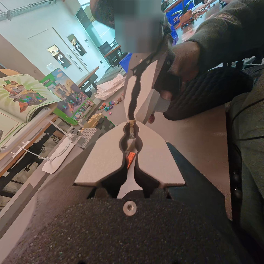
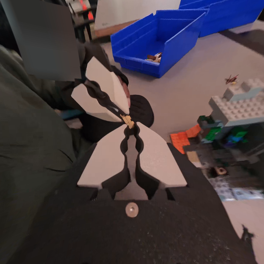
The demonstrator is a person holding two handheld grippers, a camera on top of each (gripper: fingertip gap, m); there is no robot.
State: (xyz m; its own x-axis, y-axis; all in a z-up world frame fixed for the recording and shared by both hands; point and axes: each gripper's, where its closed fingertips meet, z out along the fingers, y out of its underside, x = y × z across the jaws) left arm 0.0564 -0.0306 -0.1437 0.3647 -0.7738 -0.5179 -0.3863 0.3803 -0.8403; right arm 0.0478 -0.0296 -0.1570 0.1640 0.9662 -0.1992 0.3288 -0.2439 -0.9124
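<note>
Both grippers meet tip to tip above the grey table. My left gripper is shut on a small tan brick piece. My right gripper comes at it from above and pinches the same piece. In the right wrist view my right gripper is shut on the tan piece, which looks like two small parts joined. The left gripper holds its other end. A person's hands in dark sleeves hold both grippers.
A grey, green and orange brick model stands on the table to the right, also seen in the left wrist view. A blue bin holds a few bricks. An open instruction booklet, a set box, loose bricks and white bags lie farther off. Both grippers' tips are close together, under 4 cm apart.
</note>
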